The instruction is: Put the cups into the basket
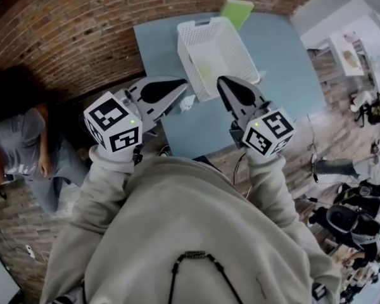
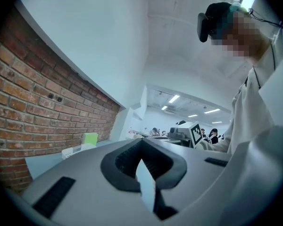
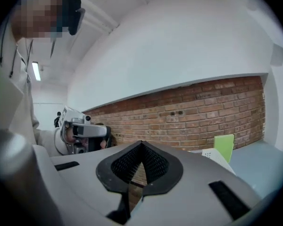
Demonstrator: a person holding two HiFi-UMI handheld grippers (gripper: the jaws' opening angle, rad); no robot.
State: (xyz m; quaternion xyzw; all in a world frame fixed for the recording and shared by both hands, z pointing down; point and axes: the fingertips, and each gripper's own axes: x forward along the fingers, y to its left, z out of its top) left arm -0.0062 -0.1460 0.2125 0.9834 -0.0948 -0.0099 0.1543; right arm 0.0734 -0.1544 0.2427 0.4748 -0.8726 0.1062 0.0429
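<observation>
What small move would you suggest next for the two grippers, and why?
Probably just lower them to rest: the left gripper and right gripper are both shut and empty, and a pale green thing already lies in the basket.

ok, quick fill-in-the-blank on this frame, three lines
The basket on the table is ____ in colour. The left claw and right claw are both ____, holding nothing. The wall behind the table is made of ____.
Missing: white; shut; brick.
</observation>
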